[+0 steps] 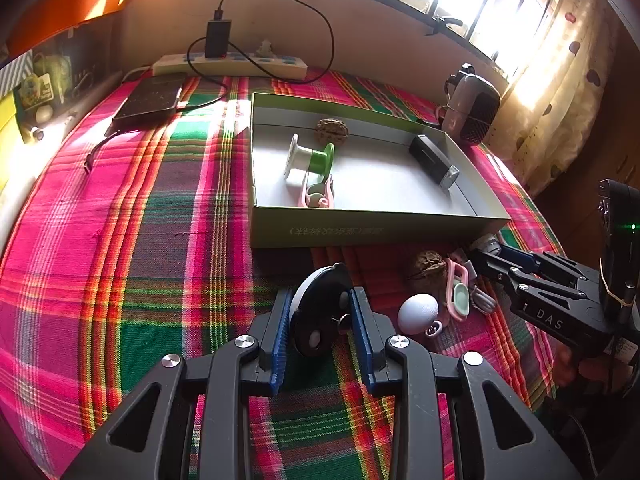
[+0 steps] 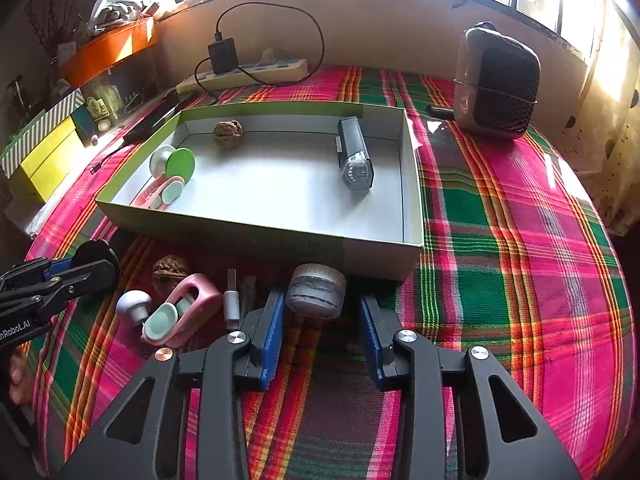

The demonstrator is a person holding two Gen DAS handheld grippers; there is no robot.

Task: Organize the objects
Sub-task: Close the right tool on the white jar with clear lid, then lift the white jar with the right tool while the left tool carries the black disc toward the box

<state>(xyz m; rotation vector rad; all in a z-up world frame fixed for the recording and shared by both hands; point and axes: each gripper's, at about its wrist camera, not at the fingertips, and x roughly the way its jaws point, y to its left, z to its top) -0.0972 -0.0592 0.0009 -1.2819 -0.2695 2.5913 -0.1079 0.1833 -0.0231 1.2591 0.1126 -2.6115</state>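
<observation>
- Left gripper [image 1: 320,316] jaws clamp a black-and-white spool [image 1: 320,312] near the surface's near edge.
- Right gripper [image 2: 322,320] jaws gape around a small jar [image 2: 315,291] beside the box's front wall.
- Box [image 2: 280,236] holds a walnut [image 2: 228,133], green spool [image 2: 178,166], pink clip [image 2: 160,196], black light [image 2: 354,156].

Ahead of the right gripper [image 2: 320,322] lay the box [image 2: 256,228], with a spool [image 2: 176,164], walnut [image 2: 228,133] and what was perhaps a lamp [image 2: 354,154] inside. A jar [image 2: 316,290] sat between its fingers; a second walnut [image 2: 170,270] lay left.
</observation>
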